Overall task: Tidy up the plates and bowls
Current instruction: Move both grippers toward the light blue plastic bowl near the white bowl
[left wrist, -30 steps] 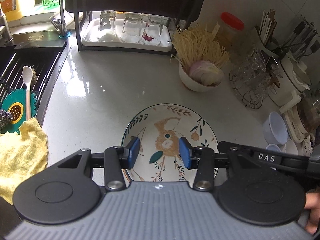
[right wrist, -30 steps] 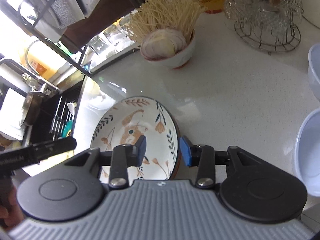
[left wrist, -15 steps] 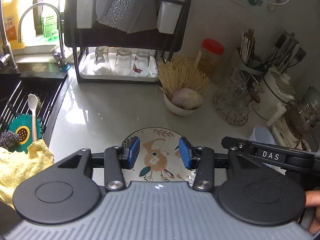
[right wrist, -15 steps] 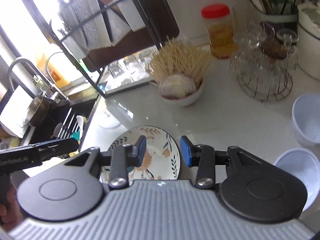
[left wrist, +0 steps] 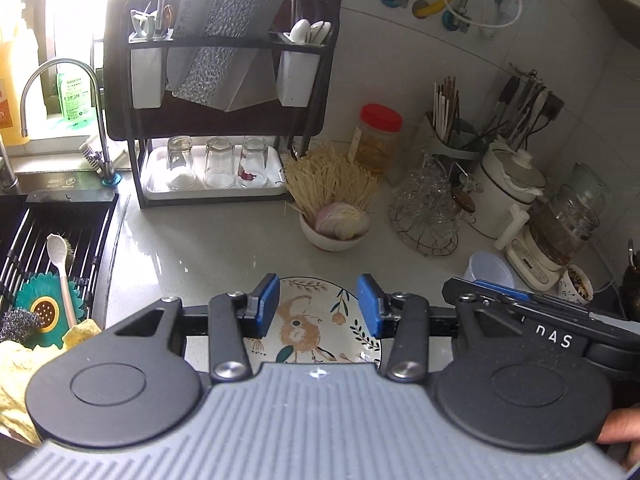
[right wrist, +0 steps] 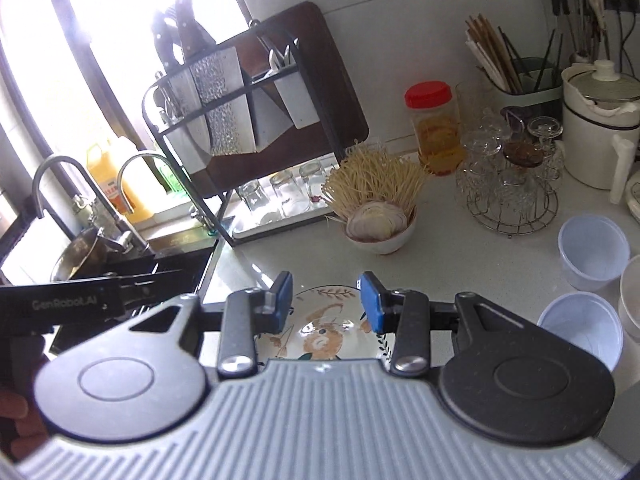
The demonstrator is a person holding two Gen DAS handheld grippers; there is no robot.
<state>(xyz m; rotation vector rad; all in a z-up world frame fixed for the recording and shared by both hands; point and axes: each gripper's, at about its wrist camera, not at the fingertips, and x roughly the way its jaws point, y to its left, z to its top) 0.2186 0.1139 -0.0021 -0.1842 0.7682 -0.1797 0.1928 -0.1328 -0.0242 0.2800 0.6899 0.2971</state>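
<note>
A floral plate [left wrist: 308, 328] with an orange animal motif lies flat on the grey counter [left wrist: 208, 248]. My left gripper [left wrist: 318, 300] hovers above it, blue pads apart, nothing between them. The right gripper [right wrist: 324, 300] also hangs over the plate [right wrist: 324, 336], open and empty. Each gripper's black body shows at the edge of the other's view. Two translucent plastic bowls [right wrist: 592, 252] [right wrist: 580, 328] stand at the right. A white bowl [left wrist: 336, 236] behind the plate holds dry noodles and sliced onion.
A black dish rack [left wrist: 216, 92] with three upturned glasses stands at the back. The sink [left wrist: 44, 240] with a spoon, sponge and yellow cloth is on the left. A wire stand of glassware [left wrist: 428, 216], a red-lidded jar [left wrist: 378, 140] and white appliances crowd the right.
Both grippers have risen and drawn back from the plate, which now looks smaller and lower in both views. More of the rack and wall shows. The jaws kept their gaps.
</note>
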